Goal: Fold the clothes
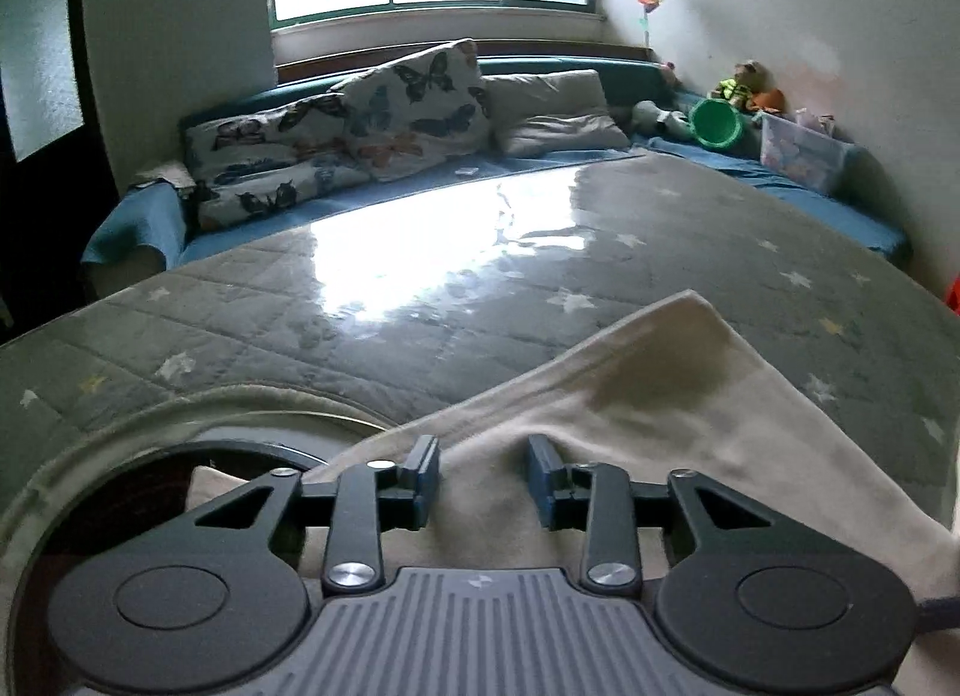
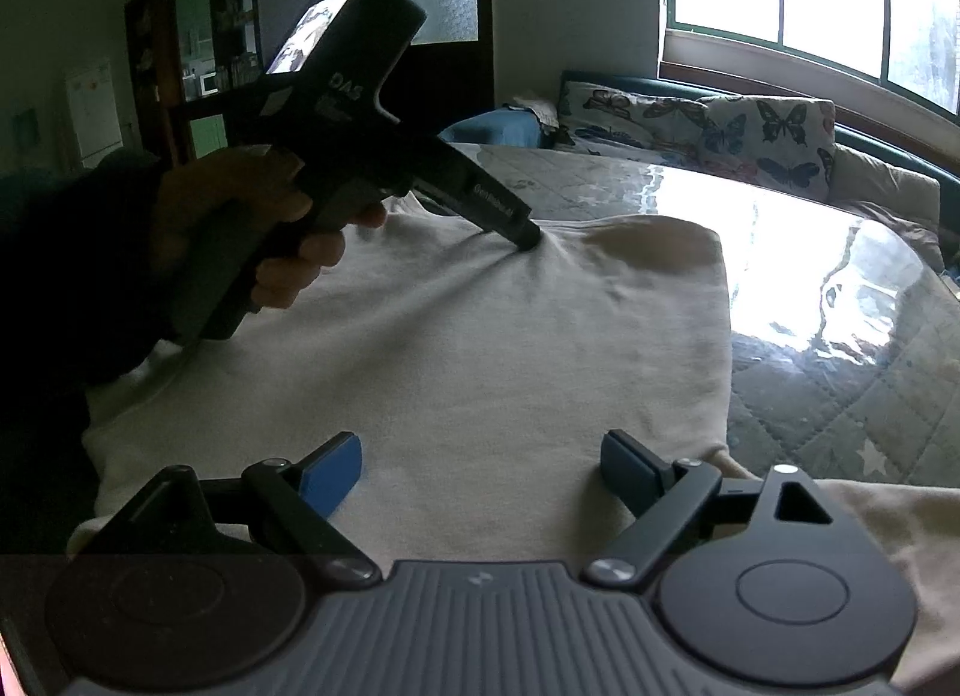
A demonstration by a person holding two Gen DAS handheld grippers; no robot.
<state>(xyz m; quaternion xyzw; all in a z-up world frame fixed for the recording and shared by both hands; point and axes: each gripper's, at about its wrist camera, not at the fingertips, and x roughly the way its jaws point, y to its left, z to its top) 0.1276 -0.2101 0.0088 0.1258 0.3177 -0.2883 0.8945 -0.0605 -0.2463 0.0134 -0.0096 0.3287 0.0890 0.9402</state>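
1. The cream garment [image 2: 480,348] is lying spread flat on the quilted star-print cover [image 1: 300,312], directly under and ahead of both grippers.
2. The left gripper [image 1: 483,477] is sitting down on the cloth with its jaws apart around a small raised ridge; in the right view wrinkles are fanning out from its tip.
3. The right gripper [image 2: 480,465] is hovering wide open over the near hem, gripping nothing.
4. It is looking soft, light and limp, so it should bunch and drape readily; an edge or corner, like the one at far right, is probably the surest hold.
5. Beyond them, butterfly pillows [image 1: 360,120] are lining the window side.
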